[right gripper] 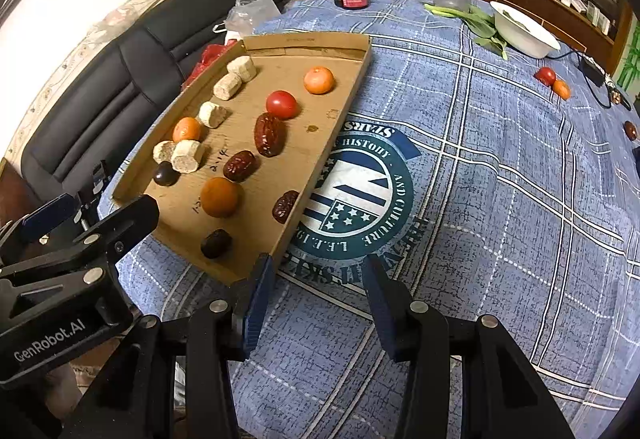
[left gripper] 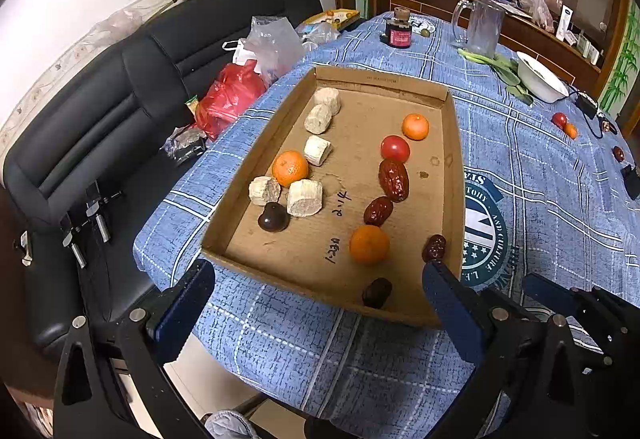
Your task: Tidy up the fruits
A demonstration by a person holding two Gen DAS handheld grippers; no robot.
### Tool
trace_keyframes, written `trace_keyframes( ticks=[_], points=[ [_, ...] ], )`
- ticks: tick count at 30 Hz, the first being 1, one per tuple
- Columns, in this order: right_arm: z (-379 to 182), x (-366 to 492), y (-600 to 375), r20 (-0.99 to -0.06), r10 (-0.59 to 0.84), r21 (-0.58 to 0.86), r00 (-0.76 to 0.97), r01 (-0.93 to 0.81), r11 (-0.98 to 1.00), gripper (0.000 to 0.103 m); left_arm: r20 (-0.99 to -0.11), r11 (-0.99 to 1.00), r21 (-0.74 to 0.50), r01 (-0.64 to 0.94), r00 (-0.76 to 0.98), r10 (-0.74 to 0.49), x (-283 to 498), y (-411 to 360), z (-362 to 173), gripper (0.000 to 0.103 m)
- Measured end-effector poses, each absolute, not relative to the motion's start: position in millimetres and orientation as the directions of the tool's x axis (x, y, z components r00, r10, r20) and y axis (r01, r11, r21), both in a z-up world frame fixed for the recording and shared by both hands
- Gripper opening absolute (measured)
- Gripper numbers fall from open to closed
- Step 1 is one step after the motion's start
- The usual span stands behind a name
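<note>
Both grippers hang empty: left gripper (left gripper: 318, 303) spread wide over the cardboard tray's (left gripper: 454, 143) near edge, right gripper (right gripper: 320, 291) partly open beside its near right corner. Tangerines, jujubes and a tomato (left gripper: 395, 148) lie tray-sorted; a tomato-tangerine pair (right gripper: 554, 81) waits near the table's far right edge.

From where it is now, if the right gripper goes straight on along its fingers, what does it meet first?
Probably the bare tablecloth, near the round printed emblem. The right gripper points down, open and empty, just right of the cardboard tray; its left finger is near the tray's corner, so depth there is uncertain.
</note>
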State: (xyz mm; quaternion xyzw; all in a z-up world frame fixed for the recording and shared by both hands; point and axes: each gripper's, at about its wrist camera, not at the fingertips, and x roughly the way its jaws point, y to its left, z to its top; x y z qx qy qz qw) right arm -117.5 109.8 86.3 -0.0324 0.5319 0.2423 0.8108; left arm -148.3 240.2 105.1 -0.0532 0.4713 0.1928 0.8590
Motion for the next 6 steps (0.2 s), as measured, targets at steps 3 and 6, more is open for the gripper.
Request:
trace_keyframes(
  ticks=[3, 6],
  points=[
    [83.8, -114.3, 108.6, -0.882, 0.346, 0.200, 0.320, -0.412, 0.889, 0.050, -0.835, 0.925, 0.094, -0.369, 0.477, 0.275, -144.9, 238.7, 102.9, 0.103],
    [82.6, -111.3, 107.7, -0.884, 0.340, 0.198, 0.322, -0.401, 0.894, 0.055, -0.839, 0.928, 0.092, -0.360, 0.474, 0.267, -140.9, 238.0, 101.7, 0.103]
  ],
)
